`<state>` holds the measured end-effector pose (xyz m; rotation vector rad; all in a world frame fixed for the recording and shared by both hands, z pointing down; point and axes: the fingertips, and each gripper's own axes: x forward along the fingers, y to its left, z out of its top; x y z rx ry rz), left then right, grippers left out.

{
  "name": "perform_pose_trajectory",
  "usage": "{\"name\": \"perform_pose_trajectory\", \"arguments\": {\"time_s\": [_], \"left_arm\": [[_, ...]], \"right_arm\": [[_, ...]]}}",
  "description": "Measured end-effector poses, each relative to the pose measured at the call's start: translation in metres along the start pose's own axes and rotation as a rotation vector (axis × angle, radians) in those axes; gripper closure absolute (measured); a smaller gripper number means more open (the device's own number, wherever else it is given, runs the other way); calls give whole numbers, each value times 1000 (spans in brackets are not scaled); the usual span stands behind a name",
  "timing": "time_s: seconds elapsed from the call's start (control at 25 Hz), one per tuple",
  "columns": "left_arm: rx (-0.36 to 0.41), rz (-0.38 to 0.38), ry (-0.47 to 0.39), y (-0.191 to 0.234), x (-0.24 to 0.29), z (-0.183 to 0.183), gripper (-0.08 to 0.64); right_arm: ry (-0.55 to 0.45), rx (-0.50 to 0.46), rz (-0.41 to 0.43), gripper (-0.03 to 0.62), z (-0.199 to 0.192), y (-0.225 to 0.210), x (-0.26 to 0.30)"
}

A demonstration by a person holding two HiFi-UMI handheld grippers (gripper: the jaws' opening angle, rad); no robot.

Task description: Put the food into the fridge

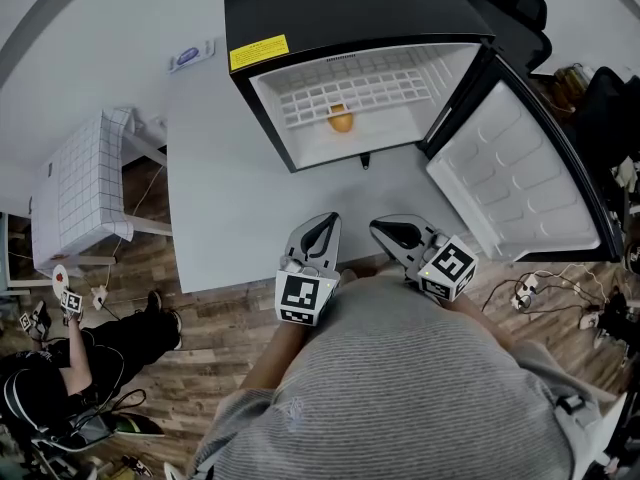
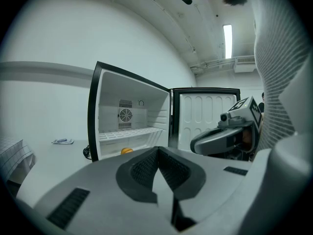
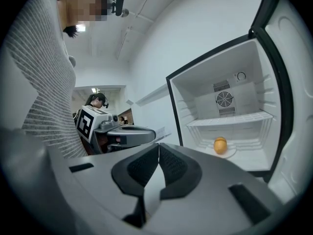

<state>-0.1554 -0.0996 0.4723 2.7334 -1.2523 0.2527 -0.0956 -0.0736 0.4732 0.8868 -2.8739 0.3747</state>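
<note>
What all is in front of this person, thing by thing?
fridge: one, black, door open, on the table
shelf: one, white, inside the fridge
fruit: one, orange, inside the fridge, under the shelf
table: one, white, under the fridge
cloth: one, white checked, left of the table
seated person: one, dark clothes, lower left
cables: several, dark and white, floor at right
left tool: one, grey, shut, empty
right tool: one, grey, shut, empty

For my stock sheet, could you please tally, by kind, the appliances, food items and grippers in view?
Fridge: 1
Orange fruit: 1
Grippers (left gripper, right gripper): 2
Total: 4
</note>
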Motion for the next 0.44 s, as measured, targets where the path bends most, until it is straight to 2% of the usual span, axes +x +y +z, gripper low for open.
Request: {"name": "perform_pose_trajectory", "arguments": {"time_s": [0.44], "left_arm": [[-5, -11, 2, -2, 5, -1, 549]], "right_arm": [[13, -5, -7, 580, 0, -2, -1]]}}
